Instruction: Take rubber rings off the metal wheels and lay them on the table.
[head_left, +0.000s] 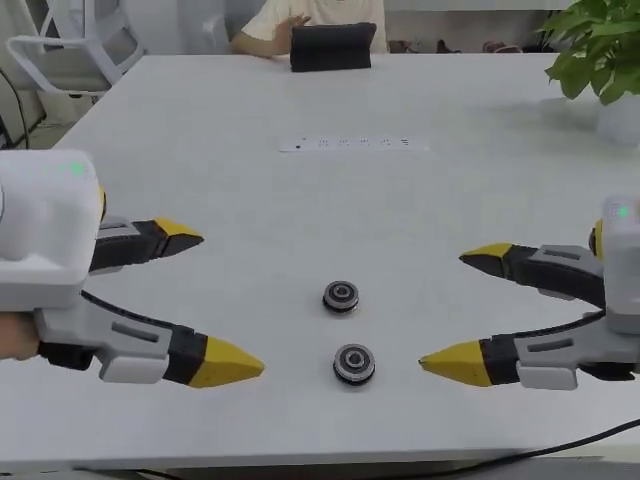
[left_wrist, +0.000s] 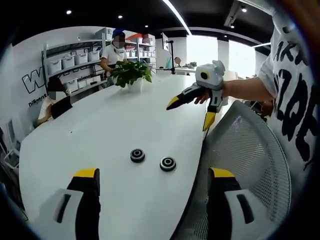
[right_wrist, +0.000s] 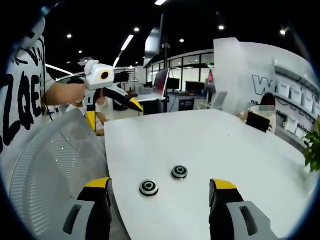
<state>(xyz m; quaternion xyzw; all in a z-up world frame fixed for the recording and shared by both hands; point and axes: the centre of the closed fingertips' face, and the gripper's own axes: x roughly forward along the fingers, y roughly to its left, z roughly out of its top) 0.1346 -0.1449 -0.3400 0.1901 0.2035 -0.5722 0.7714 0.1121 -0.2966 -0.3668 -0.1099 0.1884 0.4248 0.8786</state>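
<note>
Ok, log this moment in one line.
left gripper: open | right gripper: open | far wheel, near wheel: on table between grippers, untouched

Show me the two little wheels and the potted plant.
Nearer wheel (head_left: 354, 363), head view, on its hub.
Farther wheel (head_left: 341, 296), head view, on its hub.
Potted plant (head_left: 598, 48), head view, on its leaves.

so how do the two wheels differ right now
The far wheel lies deeper on the table; the near wheel lies closer to its front edge. The near wheel sits level with the nearer jaw tips of the left gripper and right gripper; the far wheel lies beyond them. Both lie flat, apart, rubber rings on.
</note>
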